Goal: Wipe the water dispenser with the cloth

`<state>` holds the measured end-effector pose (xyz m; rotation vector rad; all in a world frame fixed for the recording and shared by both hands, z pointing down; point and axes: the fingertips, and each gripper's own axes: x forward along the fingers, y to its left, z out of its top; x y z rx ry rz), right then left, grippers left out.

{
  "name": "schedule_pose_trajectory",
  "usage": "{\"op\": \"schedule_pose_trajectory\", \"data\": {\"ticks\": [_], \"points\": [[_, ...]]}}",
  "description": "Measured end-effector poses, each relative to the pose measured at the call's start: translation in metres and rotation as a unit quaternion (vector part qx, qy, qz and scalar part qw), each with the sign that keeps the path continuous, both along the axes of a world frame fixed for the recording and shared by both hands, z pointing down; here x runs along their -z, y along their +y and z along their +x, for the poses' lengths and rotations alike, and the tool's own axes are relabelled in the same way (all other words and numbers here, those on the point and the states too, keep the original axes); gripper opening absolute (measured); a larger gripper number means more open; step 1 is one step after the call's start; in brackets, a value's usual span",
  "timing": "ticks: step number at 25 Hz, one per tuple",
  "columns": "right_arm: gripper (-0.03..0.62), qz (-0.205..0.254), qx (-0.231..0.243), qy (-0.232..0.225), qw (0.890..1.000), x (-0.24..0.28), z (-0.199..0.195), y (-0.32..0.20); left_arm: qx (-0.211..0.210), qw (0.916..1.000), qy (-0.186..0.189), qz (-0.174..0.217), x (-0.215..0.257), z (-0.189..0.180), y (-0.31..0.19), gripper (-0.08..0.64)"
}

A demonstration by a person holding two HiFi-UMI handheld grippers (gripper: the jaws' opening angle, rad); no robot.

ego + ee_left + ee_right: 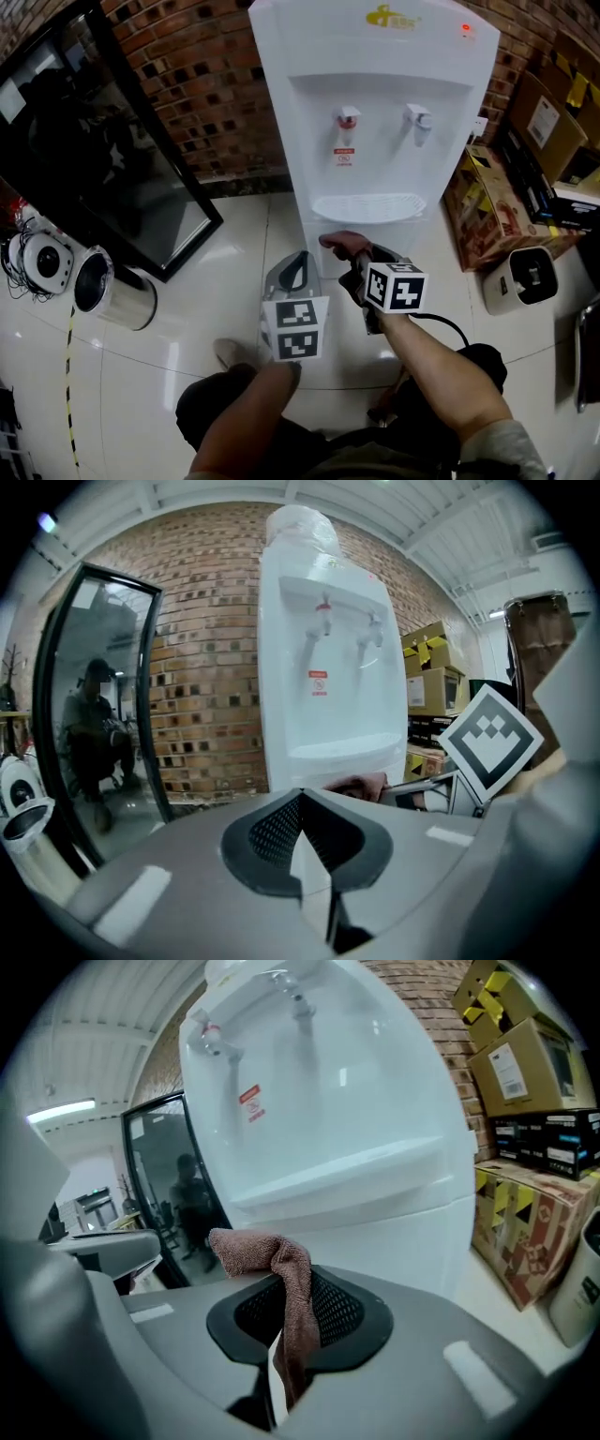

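Observation:
A white water dispenser (375, 112) stands against the brick wall, with a red tap (348, 118) and a white tap (417, 118) over a drip tray (367, 206). My right gripper (361, 262) is shut on a pinkish-brown cloth (281, 1279), whose bunched end (342, 244) sits just below the drip tray, close to the dispenser's lower front. My left gripper (295, 272) hangs left of it, its jaws together with nothing between them, apart from the dispenser (323, 649).
A black-framed glass panel (103, 141) leans against the wall at left. A steel bin (112, 291) and a white round device (42, 262) sit on the tiled floor. Cardboard boxes (497, 197) and a white appliance (527, 277) stand at right.

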<state>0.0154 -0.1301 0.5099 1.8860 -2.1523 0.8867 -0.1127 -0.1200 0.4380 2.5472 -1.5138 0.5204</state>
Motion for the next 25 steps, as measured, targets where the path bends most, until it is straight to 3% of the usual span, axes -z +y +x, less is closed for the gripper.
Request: {"op": "schedule_pose_trajectory", "data": {"ticks": [7,11,17,25], "points": [[0.063,0.003,0.041,-0.037,0.998,-0.011,-0.084,-0.030,0.051,0.9986,-0.006,-0.010,-0.002,-0.073,0.000,0.000],[0.063,-0.014,0.045,-0.029,0.998,-0.033,-0.103,-0.043,0.062,0.9979,-0.004,-0.016,-0.007,-0.091,-0.010,0.000],[0.063,-0.031,0.011,-0.027,0.999,-0.056,-0.085,-0.060,0.038,0.9991,-0.016,-0.003,0.000,-0.081,-0.029,0.000],[0.063,-0.033,0.016,-0.052,0.998,-0.053,-0.079,-0.059,0.000,1.0000,-0.008,-0.001,0.003,-0.036,-0.040,0.000]]}}
